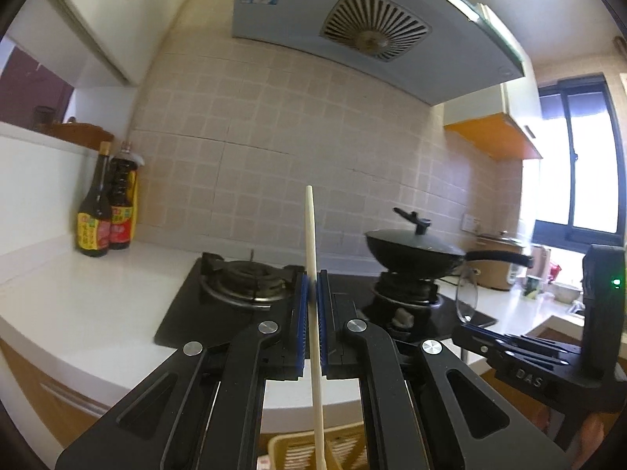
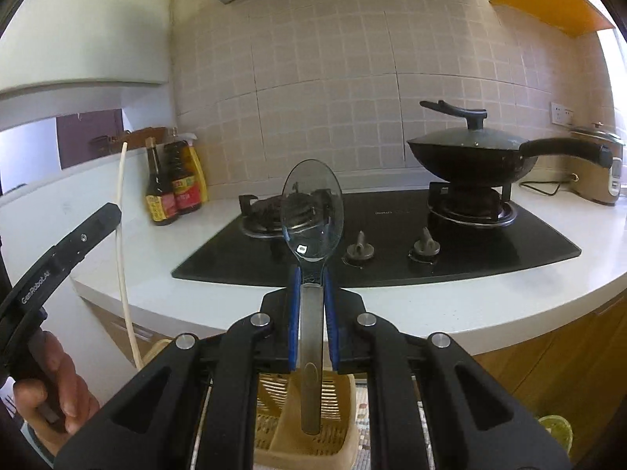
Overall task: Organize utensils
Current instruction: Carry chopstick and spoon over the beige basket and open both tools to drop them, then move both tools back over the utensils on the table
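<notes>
My left gripper (image 1: 312, 280) is shut on a cream chopstick (image 1: 312, 258) that stands upright, its lower end reaching down into a beige slotted utensil basket (image 1: 345, 450). My right gripper (image 2: 312, 274) is shut on the handle of a clear plastic spoon (image 2: 312, 211), bowl up, handle end hanging over the same basket (image 2: 337, 403). The chopstick (image 2: 122, 235) and the left gripper's body (image 2: 58, 258) show at the left of the right wrist view. The right gripper's body (image 1: 548, 356) with the spoon bowl (image 1: 466, 293) shows at the right of the left wrist view.
A black gas hob (image 2: 376, 235) sits in the white counter (image 2: 509, 305) ahead, with a lidded black wok (image 2: 470, 152) on its right burner. Sauce bottles (image 2: 172, 188) stand at the back left. A rice cooker (image 2: 599, 168) is far right. A range hood (image 1: 372, 27) hangs above.
</notes>
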Tool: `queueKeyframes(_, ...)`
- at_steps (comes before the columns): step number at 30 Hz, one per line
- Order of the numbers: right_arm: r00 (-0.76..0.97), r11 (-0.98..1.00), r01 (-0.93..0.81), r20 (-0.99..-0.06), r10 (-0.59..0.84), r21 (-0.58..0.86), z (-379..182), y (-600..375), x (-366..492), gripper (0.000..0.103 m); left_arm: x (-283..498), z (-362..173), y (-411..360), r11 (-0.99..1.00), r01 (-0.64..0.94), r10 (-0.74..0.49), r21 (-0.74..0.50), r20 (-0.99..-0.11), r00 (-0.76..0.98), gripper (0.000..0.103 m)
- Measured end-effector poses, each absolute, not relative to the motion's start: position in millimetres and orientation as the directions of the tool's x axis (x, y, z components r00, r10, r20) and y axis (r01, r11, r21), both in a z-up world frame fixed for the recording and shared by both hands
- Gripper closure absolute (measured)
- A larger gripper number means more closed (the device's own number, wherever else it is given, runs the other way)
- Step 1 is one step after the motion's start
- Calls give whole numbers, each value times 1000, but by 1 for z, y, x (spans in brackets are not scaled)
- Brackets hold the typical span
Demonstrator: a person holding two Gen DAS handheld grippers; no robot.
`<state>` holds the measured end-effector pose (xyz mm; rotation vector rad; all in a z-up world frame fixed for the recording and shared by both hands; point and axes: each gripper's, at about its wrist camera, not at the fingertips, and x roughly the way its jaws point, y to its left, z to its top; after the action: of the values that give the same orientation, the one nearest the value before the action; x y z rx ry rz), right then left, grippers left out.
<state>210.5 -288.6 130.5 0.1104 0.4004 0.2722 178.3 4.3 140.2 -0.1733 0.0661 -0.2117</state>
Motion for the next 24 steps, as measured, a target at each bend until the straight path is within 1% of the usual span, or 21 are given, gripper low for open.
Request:
queueKeyframes(4, 890, 963, -231, -370, 267, 139, 115, -286, 213, 93, 188, 124, 8, 966, 188, -202, -178, -64, 977, 100)
queueKeyframes(9, 875, 952, -247, -379, 300, 182, 108, -293, 203, 92, 188, 111, 13, 960, 202, -224, -192, -102, 969, 99)
queueKeyframes(10, 868, 947, -256, -385, 312, 192, 108, -295, 199, 90, 187, 110, 14, 957, 210, -234, -199, -110, 966, 96)
queueKeyframes(11, 861, 943, -263, -392, 324, 202, 108, -297, 196, 87, 184, 110, 16, 953, 221, -249, -209, -119, 961, 89)
queueKeyframes(13, 846, 936, -271, -407, 344, 226, 109, -301, 189, 85, 177, 111, 19, 946, 231, -264, -229, -129, 956, 83)
queueKeyframes(15, 834, 926, -280, -414, 365, 252, 111, -305, 181, 80, 168, 113, 23, 938, 245, -284, -247, -139, 949, 77)
queueKeyframes(16, 830, 922, -278, -416, 372, 269, 113, -309, 174, 73, 161, 115, 26, 932, 255, -298, -258, -145, 944, 70)
queueKeyframes(17, 830, 921, -275, -416, 373, 277, 115, -311, 168, 62, 155, 117, 29, 928, 261, -308, -265, -151, 940, 63)
queueKeyframes(18, 830, 920, -271, -415, 372, 283, 117, -314, 162, 57, 149, 118, 30, 926, 267, -314, -268, -153, 937, 62)
queueKeyframes(19, 831, 920, -266, -416, 370, 287, 118, -316, 154, 55, 141, 120, 32, 923, 274, -323, -271, -157, 933, 61)
queueKeyframes(20, 828, 921, -264, -423, 369, 287, 120, -317, 149, 55, 134, 121, 33, 919, 284, -336, -273, -166, 927, 59)
queueKeyframes(23, 817, 925, -249, -451, 360, 287, 122, -319, 131, 55, 115, 123, 32, 911, 316, -375, -266, -210, 903, 58)
queueKeyframes(24, 814, 928, -241, -461, 353, 285, 122, -319, 126, 55, 109, 123, 31, 908, 329, -390, -260, -239, 889, 58)
